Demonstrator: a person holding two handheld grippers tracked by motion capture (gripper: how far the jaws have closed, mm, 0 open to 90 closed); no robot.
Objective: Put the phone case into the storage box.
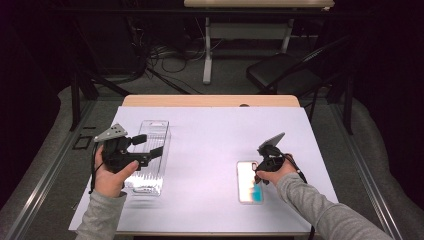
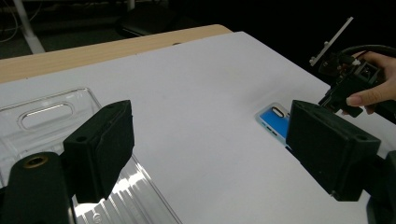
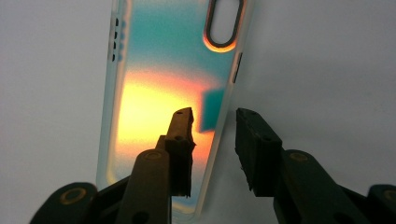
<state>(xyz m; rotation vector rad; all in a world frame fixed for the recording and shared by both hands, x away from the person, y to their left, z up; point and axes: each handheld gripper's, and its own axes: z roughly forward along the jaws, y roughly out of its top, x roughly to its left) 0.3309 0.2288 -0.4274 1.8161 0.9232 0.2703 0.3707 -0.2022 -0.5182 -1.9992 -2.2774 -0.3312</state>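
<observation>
- White table (image 1: 210, 150): broad bare surface lies between the two tools.
- Clear plastic tray (image 1: 150, 150): directly under the left gripper (image 1: 145, 145), whose jaws are spread wide, holding nothing.
- Phone case (image 3: 163, 93): the right gripper (image 3: 212, 140) straddles its side edge, jaws parted, not clamped.

A wooden table (image 1: 210, 101) stands on a grey carpet (image 1: 50, 140), and a white sheet (image 1: 225, 130) covers nearly all of its top, leaving a bare strip along the far edge. Beyond the table's far right corner is a black folding chair (image 1: 280, 70). Farther behind the table stands a light desk (image 1: 257, 4) on a white leg (image 1: 207, 50), with loose cables (image 1: 165, 52) on the floor to its left. Metal rails (image 1: 45, 175) run along the floor on both sides of the table. A small dark square frame (image 1: 82, 143) lies on the floor left of it.
</observation>
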